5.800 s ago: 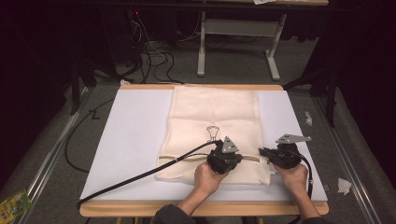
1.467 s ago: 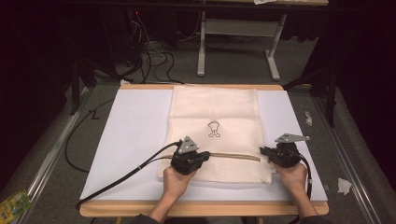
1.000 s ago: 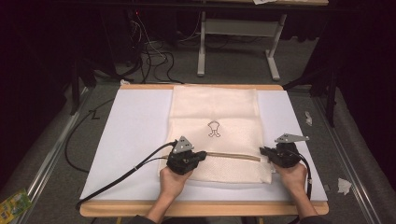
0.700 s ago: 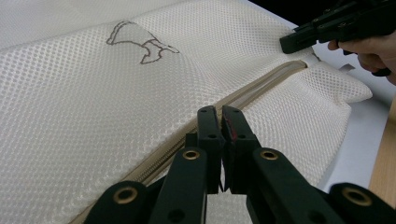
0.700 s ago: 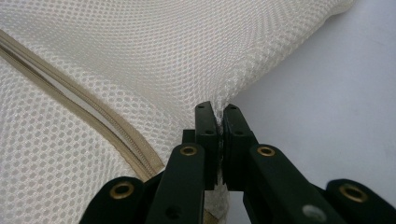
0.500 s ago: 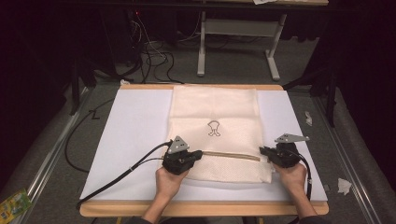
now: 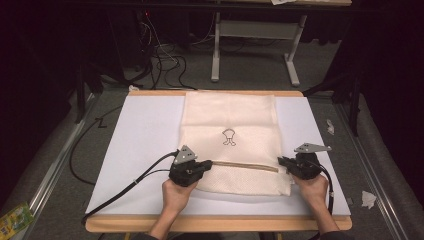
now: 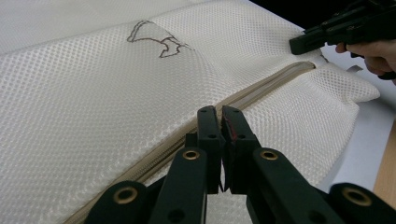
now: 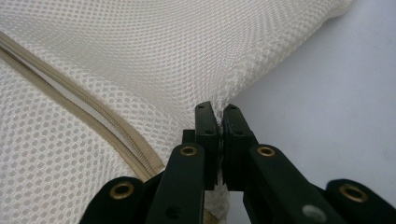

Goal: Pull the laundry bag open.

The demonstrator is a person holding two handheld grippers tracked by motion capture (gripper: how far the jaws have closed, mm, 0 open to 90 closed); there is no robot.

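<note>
The mesh bag (image 7: 230,145) lies flat mid-table. The left gripper (image 8: 220,112) is clamped at the zip (image 8: 243,95), seemingly on its pull; the right gripper (image 9: 216,111) pinches the bag's edge — a hard tug could tear the mesh or slip the pull.

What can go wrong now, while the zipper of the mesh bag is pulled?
The left gripper is shut on something small at the zipper, probably the pull; it could slip out. The right gripper pinches only the edge of the bag, so the mesh might tear or slide free and bunch.
</note>
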